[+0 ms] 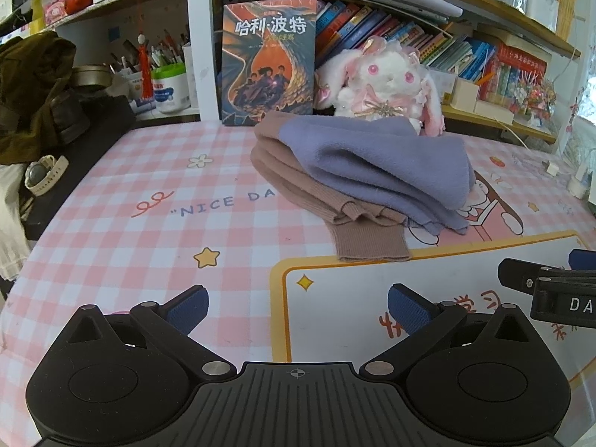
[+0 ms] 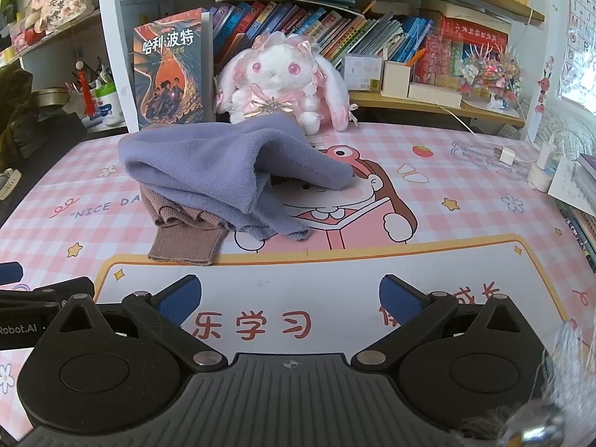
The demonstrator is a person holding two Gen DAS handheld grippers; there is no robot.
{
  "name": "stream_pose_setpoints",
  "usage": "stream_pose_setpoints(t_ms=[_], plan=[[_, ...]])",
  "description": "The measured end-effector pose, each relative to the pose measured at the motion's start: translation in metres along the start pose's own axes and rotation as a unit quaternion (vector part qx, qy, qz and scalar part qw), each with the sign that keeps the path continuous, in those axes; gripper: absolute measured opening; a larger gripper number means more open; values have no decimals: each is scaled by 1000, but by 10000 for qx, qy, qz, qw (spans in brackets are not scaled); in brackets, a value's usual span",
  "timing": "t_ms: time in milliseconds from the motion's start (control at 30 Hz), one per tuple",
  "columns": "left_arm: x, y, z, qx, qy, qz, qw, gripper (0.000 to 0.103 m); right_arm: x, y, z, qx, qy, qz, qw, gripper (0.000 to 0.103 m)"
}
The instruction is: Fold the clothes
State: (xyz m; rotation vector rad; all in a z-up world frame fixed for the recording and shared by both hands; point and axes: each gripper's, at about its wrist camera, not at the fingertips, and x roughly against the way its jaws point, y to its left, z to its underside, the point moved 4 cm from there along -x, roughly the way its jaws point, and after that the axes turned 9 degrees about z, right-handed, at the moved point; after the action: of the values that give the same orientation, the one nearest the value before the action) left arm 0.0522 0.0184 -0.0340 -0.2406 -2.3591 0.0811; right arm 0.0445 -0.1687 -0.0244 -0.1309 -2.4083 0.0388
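Observation:
A garment in purple and dusty brown [image 1: 372,171] [image 2: 208,164] lies bunched in a loose pile on the pink checked desk mat [image 1: 130,193] [image 2: 465,223]. Its brown ribbed cuff [image 1: 368,242] [image 2: 186,246] sticks out toward me. My left gripper [image 1: 298,307] hovers open over the mat, well short of the cuff, with nothing between its blue pads. My right gripper [image 2: 290,300] is likewise open and empty, near the mat's front, short of the pile. Each gripper shows at the edge of the other's view, the right one [image 1: 551,283] and the left one [image 2: 41,298].
A white and pink plush rabbit [image 2: 283,85] and an upright book [image 1: 268,63] stand behind the pile against shelves of books [image 2: 335,26]. A watch [image 1: 44,175] and dark clothing [image 1: 33,97] lie at the left. A charger and cable [image 2: 521,156] sit at the right.

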Motion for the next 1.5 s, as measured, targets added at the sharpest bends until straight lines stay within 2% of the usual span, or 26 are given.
stream_pose_setpoints(t_ms=[700, 800, 967, 1233, 1500], plan=[[-3, 10, -3, -156, -39, 349, 9993, 103, 2, 9, 6, -163, 110, 236, 9995, 103], [-2, 14, -5, -91, -146, 346, 9993, 103, 1, 10, 8, -187, 196, 244, 9993, 103], [-9, 13, -6, 15, -96, 369, 9993, 103, -2, 9, 11, -136, 278, 236, 9992, 103], [-26, -15, -10, -10, -18, 291, 9996, 103, -22, -15, 8, -208, 332, 24, 9992, 103], [-36, -60, -10, 143, -35, 23, 9999, 103, -48, -72, -16, -447, 238, -294, 9983, 103]])
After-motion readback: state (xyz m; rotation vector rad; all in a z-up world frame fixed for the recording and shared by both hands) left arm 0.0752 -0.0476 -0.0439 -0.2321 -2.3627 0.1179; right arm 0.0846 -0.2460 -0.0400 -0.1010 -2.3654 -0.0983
